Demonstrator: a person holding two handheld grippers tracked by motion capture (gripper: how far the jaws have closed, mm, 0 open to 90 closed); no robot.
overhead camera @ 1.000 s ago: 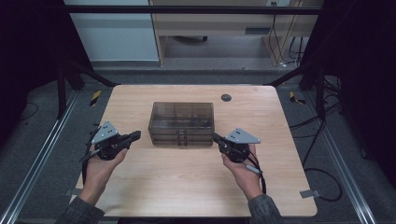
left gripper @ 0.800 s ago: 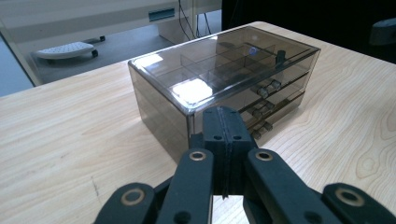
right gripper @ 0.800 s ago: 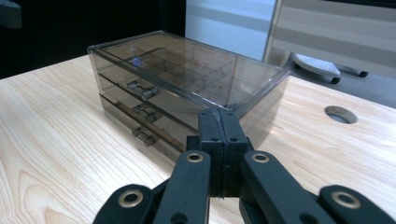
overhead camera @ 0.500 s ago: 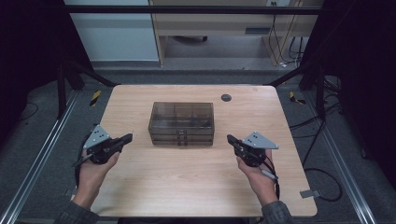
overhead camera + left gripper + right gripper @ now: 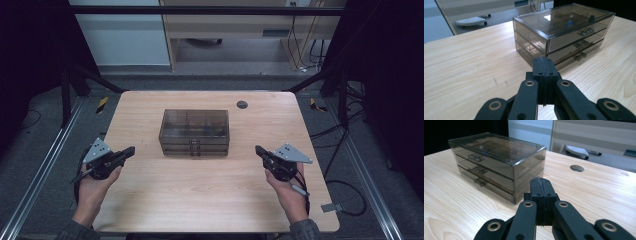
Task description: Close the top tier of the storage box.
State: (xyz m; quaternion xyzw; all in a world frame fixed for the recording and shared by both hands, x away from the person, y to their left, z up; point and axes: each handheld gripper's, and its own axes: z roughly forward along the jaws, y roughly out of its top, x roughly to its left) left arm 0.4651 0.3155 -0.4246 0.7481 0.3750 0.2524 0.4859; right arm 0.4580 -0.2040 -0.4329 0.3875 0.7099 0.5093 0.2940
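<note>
Drawer box (image 5: 195, 132) is sitting mid-table, drawers closed; we are holding left gripper (image 5: 129, 150) and right gripper (image 5: 260, 150) clenched, empty, well apart from it, advising square approach toward handles.

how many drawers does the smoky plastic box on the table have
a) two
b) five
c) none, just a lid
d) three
d, the drawer box shows three stacked drawer fronts, each with its own small handle, in the left gripper view; the same three handles line up on its front in the right gripper view.
</note>
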